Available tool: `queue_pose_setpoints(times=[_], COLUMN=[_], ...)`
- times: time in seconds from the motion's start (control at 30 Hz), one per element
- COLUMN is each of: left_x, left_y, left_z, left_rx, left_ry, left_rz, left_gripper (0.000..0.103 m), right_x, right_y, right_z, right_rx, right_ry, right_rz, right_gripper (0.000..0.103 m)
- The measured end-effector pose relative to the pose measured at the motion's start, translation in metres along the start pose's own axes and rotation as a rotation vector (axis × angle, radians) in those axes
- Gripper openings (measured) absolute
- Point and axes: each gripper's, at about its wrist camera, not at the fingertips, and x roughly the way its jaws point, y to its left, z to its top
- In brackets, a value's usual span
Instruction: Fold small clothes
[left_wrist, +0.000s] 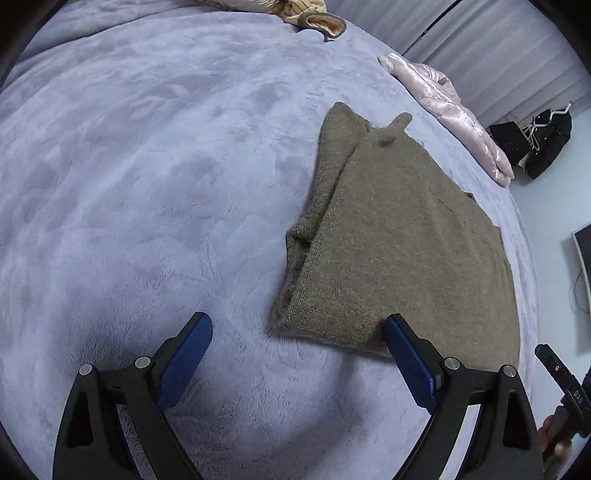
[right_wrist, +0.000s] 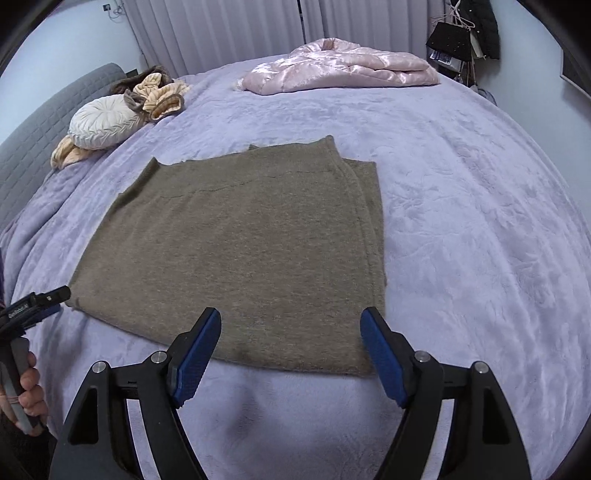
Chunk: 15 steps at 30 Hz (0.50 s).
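Observation:
A brown knitted garment (right_wrist: 240, 251) lies flat on the lilac blanket, folded into a rough rectangle with layered edges along its right side. In the left wrist view the garment (left_wrist: 399, 243) lies ahead and to the right, a sleeve fold along its left edge. My left gripper (left_wrist: 295, 350) is open and empty, just short of the garment's near left corner. My right gripper (right_wrist: 290, 347) is open and empty, hovering over the garment's near edge. The left gripper (right_wrist: 35, 299) also shows at the left of the right wrist view.
The lilac blanket (right_wrist: 461, 221) covers the bed. A pink satin quilted piece (right_wrist: 343, 68) lies at the far side. A round white cushion (right_wrist: 105, 122) and beige clothes (right_wrist: 159, 94) lie at the far left by a grey headboard (right_wrist: 40, 125). Curtains hang behind.

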Motion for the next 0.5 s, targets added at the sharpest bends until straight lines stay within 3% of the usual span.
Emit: queue_pose_setpoints(times=[0.17, 0.23, 0.3, 0.5], left_x=[0.014, 0.021, 0.023, 0.033], left_y=[-0.01, -0.011, -0.008, -0.015], left_z=[0.007, 0.009, 0.012, 0.028], left_rx=[0.016, 0.016, -0.005, -0.016], left_ry=[0.034, 0.046, 0.039, 0.027], left_rz=[-0.091, -0.093, -0.143, -0.209], left_gripper=[0.094, 0.094, 0.102, 0.102], right_x=[0.002, 0.005, 0.012, 0.067], right_y=[0.044, 0.065, 0.087, 0.152], right_z=[0.03, 0.046, 0.066, 0.122], right_rx=[-0.077, -0.109, -0.135, -0.176], right_ry=[0.009, 0.013, 0.023, 0.136], right_rz=[0.046, 0.051, 0.068, 0.13], right_gripper=[0.081, 0.081, 0.081, 0.081])
